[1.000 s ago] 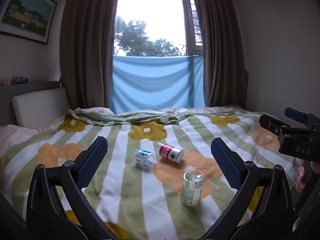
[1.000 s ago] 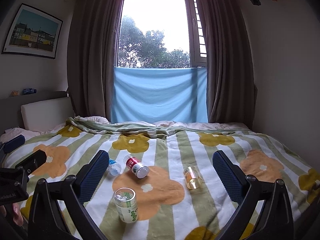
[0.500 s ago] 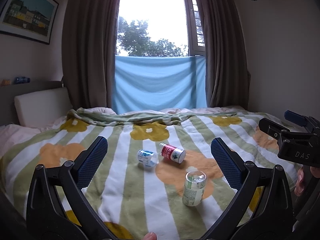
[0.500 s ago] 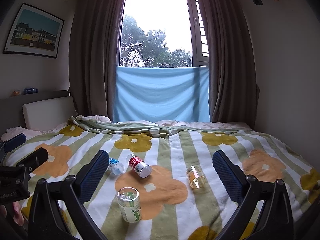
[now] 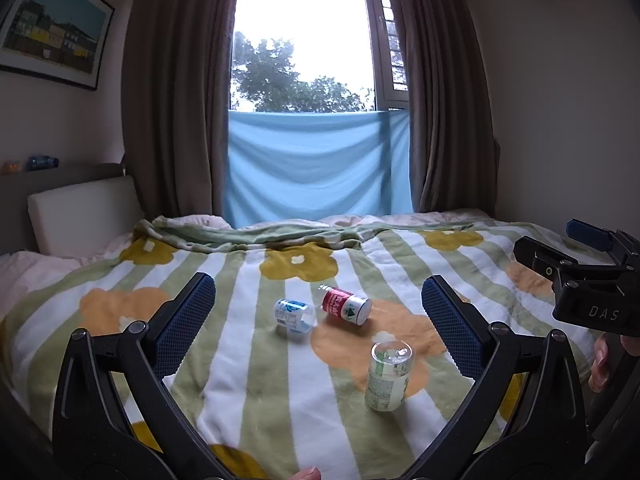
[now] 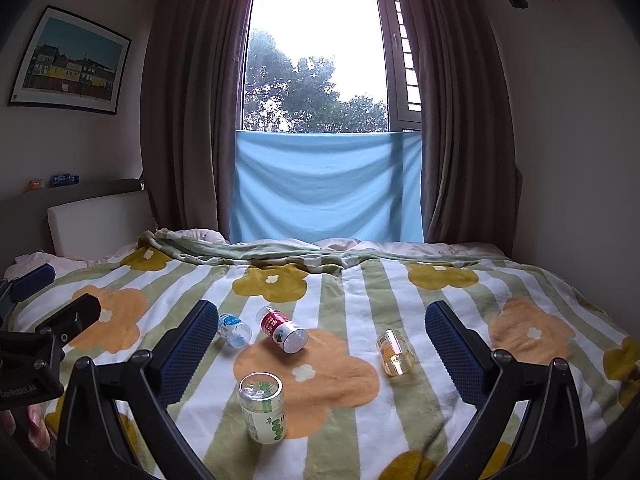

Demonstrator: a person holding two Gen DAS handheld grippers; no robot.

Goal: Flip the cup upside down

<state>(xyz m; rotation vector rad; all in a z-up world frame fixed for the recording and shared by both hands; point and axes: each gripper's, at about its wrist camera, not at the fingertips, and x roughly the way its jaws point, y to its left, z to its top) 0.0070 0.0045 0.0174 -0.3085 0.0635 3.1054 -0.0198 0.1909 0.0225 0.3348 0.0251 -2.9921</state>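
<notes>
A clear cup with a green-and-white label [image 5: 387, 376] stands upright on the flowered blanket; it also shows in the right wrist view [image 6: 262, 407]. A red-labelled cup [image 5: 345, 309] [image 6: 283, 328] and a blue-labelled cup [image 5: 293, 316] [image 6: 235, 329] lie on their sides behind it. A yellow-labelled cup [image 6: 394, 352] lies on its side to the right. My left gripper [image 5: 318, 322] is open and empty above the bed. My right gripper [image 6: 322, 346] is open and empty too. Both hover short of the cups.
The blanket [image 5: 248, 360] covers a bed that fills the view. A white headboard cushion [image 5: 82, 212] is at the far left. Curtains and a window with a blue cloth [image 5: 318, 168] stand behind the bed. The right gripper's body [image 5: 592, 280] shows at the left view's right edge.
Both views have shifted slightly; the cups sit a little lower and to the right in frame. No cup has moved on the blanket. Both grippers stay open.
</notes>
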